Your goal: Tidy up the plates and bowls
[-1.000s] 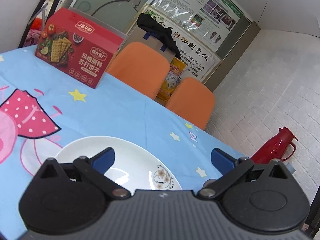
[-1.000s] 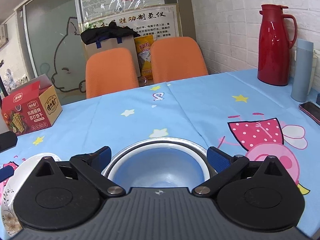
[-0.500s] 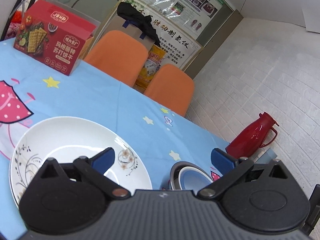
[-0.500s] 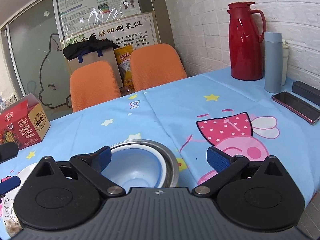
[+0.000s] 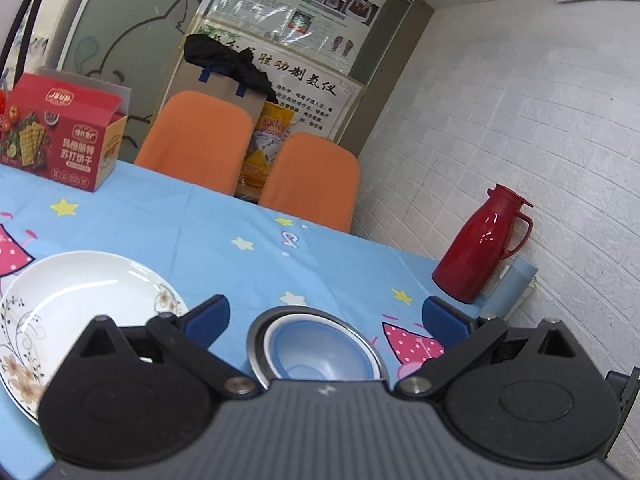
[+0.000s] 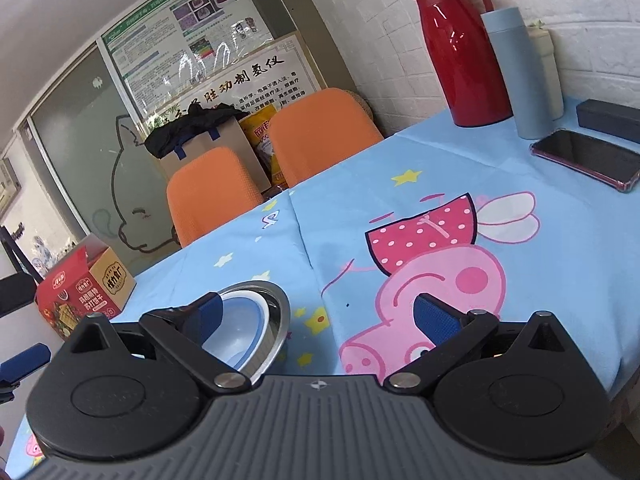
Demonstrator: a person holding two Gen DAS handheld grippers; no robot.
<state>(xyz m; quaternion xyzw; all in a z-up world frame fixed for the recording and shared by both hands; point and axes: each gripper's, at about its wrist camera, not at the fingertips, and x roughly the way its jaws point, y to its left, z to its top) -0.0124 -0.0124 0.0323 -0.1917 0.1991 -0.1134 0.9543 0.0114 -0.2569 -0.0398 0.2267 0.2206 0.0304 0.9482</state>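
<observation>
You see a glossy white ceramic plate [image 5: 76,300], a matt blue plastic bowl [image 5: 320,354] inside a shiny metal bowl [image 5: 260,328], on smooth printed cloth [image 5: 200,232].

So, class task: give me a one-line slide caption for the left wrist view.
Open left gripper above nested bowls, white plate to their left on blue tablecloth.

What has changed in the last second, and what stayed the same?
Both views swung. The left gripper turned right, from the plate toward the nested bowls; the right gripper turned right, away from them. Both jaws stayed open and empty; plate and bowls stayed put.
</observation>
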